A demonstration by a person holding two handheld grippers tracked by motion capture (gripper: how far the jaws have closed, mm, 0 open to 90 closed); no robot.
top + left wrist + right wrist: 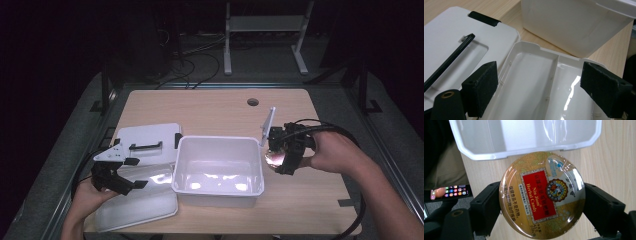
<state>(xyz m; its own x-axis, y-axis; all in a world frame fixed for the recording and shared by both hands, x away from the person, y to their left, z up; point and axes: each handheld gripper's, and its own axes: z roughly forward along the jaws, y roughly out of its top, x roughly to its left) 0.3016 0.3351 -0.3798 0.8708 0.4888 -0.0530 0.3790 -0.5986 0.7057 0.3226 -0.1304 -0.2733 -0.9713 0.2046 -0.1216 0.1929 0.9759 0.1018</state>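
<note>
Your right claw (541, 200) pinches the round candy tin (542, 194) by its rim, jaws pressed on opposite edges. In the high view the white bin (218, 186) sits at centre frame, its right rim just left of the tin (274, 158), so the bin is nearer your right hand. Your left claw (134, 173) hangs spread and empty over the shallow tray (150, 205) at lower left.

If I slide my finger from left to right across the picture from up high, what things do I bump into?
Left hand-held gripper → white lid with the black handle → white tub → round candy tin in the right hand-held gripper → the person's right hand.
</note>
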